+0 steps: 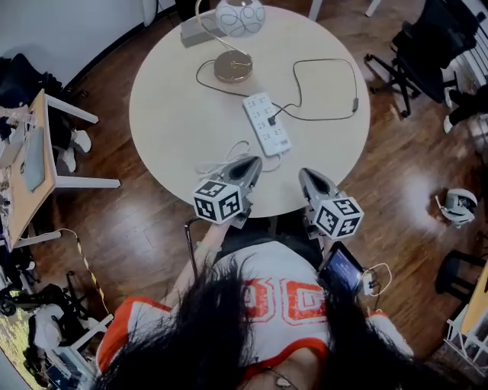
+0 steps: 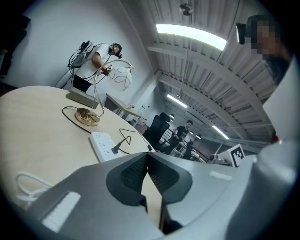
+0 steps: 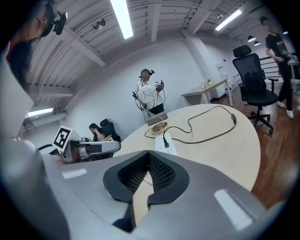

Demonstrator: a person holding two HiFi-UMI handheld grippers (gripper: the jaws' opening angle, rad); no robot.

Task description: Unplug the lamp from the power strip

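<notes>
Where the grippers hang: over the near rim of the table (image 1: 175, 114), side by side and apart, both tips aimed across it.
Left gripper (image 1: 253, 161): jaws closed, pads meeting at the tip, nothing between them; the left cube (image 1: 217, 202) sits at its rear end.
Right gripper (image 1: 306, 174): jaws likewise closed and empty; the right cube (image 1: 338, 217) sits at its rear end, and a phone (image 1: 341, 268) shows just behind that cube, close to the person's body.
Strip (image 1: 266, 123): white, flat on the table, a short way ahead of both tips and between their lines of aim; touched by neither gripper.
Plug (image 1: 271, 119): black, seated in a socket on the strip's right-hand side; clear of both pairs of jaws.
Lamp (image 1: 232, 66): round brass-coloured base beyond the strip, well ahead of both grippers; a thin curved stem rises to a pale globe (image 1: 240, 17).
Cord (image 1: 328, 61): black; leaves the plug, swings out ahead and to the right of the right gripper, passes an inline switch (image 1: 354, 103), then loops back to the lamp base.
White cable (image 1: 229, 152): loose loops on the table just ahead of the left gripper's tip, leading to the strip's near end.
Grey box (image 1: 194, 30): at the far rim, beyond the lamp, farthest from both grippers.
</notes>
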